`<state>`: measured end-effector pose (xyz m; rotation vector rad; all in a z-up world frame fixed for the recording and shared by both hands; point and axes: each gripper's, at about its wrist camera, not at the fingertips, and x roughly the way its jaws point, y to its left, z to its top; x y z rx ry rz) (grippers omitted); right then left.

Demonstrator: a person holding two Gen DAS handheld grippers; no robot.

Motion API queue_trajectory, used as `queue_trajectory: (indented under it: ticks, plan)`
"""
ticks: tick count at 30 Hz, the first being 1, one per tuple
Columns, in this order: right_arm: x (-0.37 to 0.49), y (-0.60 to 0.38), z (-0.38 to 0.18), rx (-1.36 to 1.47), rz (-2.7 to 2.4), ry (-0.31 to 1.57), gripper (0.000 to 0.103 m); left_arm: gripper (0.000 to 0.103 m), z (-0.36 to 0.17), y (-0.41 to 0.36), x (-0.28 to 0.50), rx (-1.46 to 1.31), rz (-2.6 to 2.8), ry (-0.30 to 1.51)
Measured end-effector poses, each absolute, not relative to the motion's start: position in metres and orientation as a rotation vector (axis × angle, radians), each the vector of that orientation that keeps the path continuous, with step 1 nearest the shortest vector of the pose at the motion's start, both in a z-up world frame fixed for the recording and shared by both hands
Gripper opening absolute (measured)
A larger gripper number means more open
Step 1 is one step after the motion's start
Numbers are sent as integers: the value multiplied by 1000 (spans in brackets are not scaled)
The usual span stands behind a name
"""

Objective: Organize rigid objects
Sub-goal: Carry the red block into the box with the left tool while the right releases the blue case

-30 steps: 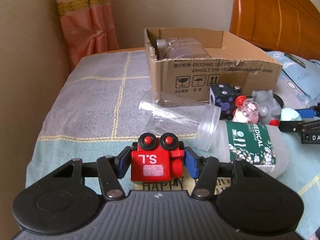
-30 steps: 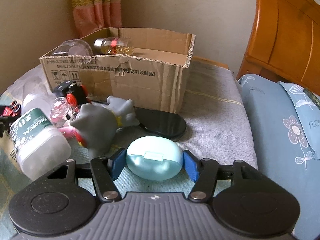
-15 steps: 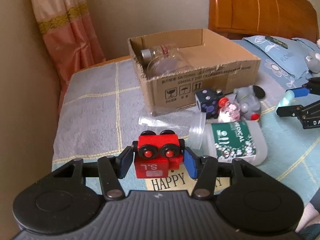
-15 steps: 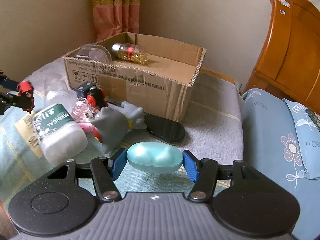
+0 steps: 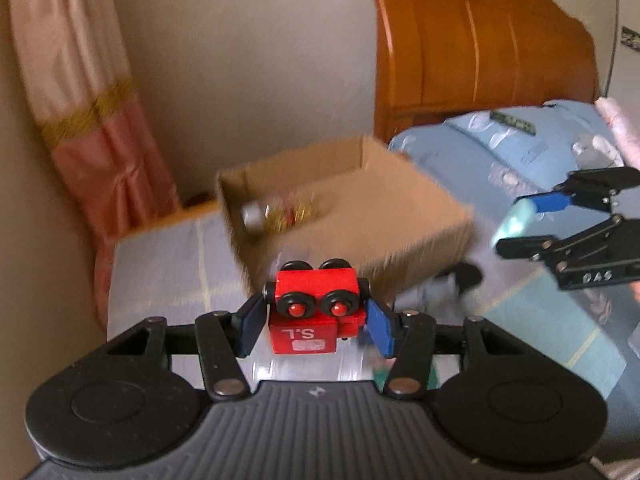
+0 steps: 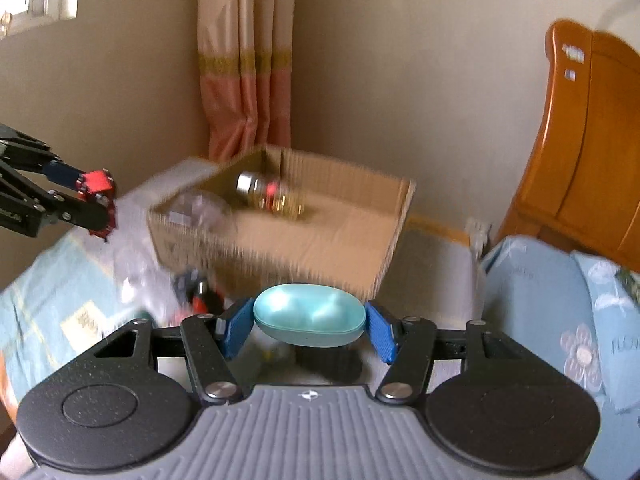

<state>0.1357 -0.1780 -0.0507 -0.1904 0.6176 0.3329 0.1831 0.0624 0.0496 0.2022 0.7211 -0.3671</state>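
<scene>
Teal oval case (image 6: 309, 321) lies crosswise in the right hand-held gripper (image 6: 309, 326).

A home bedroom: wooden headboard (image 5: 480, 52), floral pillow (image 6: 560, 320), pink curtain (image 6: 244, 60).

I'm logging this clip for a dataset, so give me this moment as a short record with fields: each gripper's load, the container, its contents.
left gripper: shut on red toy car, wheels toward the camera
right gripper: shut on teal oval case
container: open cardboard box on the bed
box contents: small bottle with silver cap; a clear round item, blurred
surroundings: pink curtain, wooden headboard
</scene>
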Motion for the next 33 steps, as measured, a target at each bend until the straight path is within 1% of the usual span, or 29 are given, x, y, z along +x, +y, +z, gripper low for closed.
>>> queue_trajectory:
  ticks: [6,10,16,22,23,24,25,26,33]
  plan:
    - [176,-173,-39,-151,333,599,66,53,71,36,224,236,-383,672]
    - [201,-171,-45,-129,313,616,66,53,73,22,252,232,-415,690]
    - [222,-169,-64,-119,291,660,66,53,62,6,281,243,-407,727]
    - [228,-166,-78,-120,287,700,66,53,40,-9,305,248,-400,786]
    - [227,-166,-78,-119,288,698,69,53,37,-11,308,245,-401,794]
    - [224,-167,-77,-116,287,687,74,53,35,-12,310,245,-404,800]
    - [220,-169,-75,-112,283,675,90,53,32,-13,312,245,-405,804]
    - [216,-171,-73,-102,277,658,103,53,31,-15,313,247,-407,807]
    - [192,-178,-66,-69,290,653,103,54,24,-26,325,257,-405,818]
